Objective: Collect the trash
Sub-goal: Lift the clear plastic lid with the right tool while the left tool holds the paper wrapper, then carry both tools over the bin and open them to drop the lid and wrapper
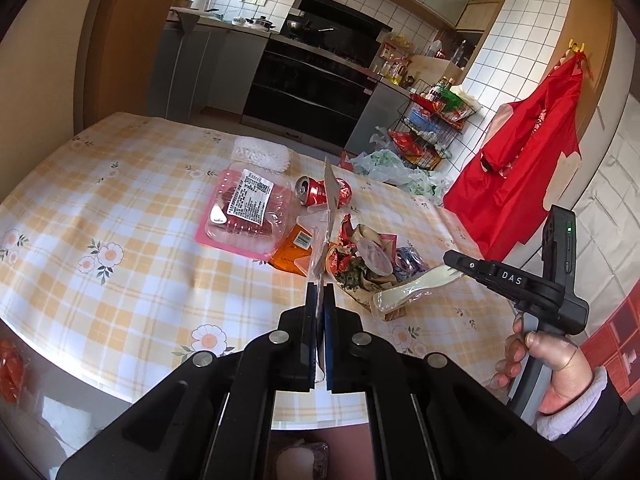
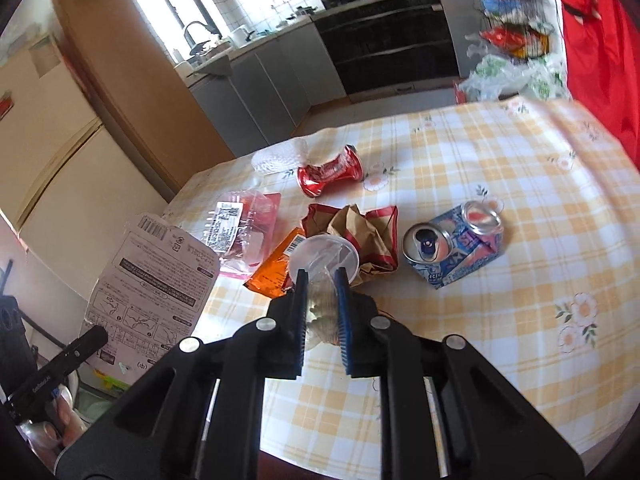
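My left gripper is shut on a flat printed card package, seen edge-on and held upright above the table; its printed back shows in the right wrist view. My right gripper is shut on a wrapped plastic spoon-fork, its wrapper between the pads. On the checked tablecloth lie a crushed red can, a crushed blue can, a crumpled brown paper bag, a clear plastic lid, an orange packet and a pink clear tray.
A white foam net lies at the far table side. A red garment hangs at the right. A wire rack and plastic bags stand on the floor beyond the table. An oven and counters are behind.
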`<state>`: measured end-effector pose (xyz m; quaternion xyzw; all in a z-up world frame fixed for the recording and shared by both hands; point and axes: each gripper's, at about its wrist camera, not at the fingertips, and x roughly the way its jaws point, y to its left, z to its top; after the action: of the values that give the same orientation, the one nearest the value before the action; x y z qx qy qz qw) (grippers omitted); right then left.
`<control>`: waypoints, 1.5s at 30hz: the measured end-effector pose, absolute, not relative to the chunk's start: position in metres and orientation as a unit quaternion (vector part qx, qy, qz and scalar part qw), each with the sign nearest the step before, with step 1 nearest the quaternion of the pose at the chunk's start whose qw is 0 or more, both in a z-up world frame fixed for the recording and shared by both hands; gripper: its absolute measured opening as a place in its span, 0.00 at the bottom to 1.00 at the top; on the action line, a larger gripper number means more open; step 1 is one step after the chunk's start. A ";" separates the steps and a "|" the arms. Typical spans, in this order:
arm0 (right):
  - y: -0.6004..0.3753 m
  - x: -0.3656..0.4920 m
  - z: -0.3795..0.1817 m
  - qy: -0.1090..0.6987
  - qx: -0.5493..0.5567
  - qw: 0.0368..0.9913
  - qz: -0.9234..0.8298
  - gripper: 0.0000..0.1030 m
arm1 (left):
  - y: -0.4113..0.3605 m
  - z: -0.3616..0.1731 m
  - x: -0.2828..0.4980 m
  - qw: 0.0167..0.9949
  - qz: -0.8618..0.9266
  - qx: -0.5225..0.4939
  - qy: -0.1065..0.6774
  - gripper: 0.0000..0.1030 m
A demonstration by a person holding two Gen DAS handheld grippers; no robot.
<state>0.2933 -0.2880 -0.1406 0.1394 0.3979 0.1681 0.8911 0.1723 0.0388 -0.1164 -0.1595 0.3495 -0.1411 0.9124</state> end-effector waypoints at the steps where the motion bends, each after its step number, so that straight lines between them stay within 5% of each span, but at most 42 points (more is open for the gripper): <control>1: -0.287 0.287 -0.136 0.393 0.131 0.894 0.170 0.16 | 0.040 -0.116 0.168 0.911 -0.140 -0.162 0.351 0.03; 29: -0.263 0.116 -0.157 0.432 0.060 0.872 0.222 0.17 | 0.041 -0.116 0.024 0.910 -0.121 -0.164 0.360 0.03; 36: -0.254 0.098 -0.160 0.438 0.073 0.863 0.240 0.43 | 0.037 -0.121 0.003 0.907 -0.130 -0.170 0.364 0.03; 42: -0.259 0.090 -0.138 0.398 0.062 0.894 0.197 0.87 | 0.037 -0.122 -0.002 0.902 -0.136 -0.182 0.368 0.03; 45: -0.266 0.089 -0.131 0.384 0.060 0.905 0.172 0.91 | 0.036 -0.124 -0.004 0.899 -0.142 -0.188 0.369 0.03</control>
<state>0.0891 -0.2661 -0.1311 0.0604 0.3843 0.1724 0.9050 -0.0039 0.0358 -0.1238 -0.1880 0.3695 -0.1425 0.8988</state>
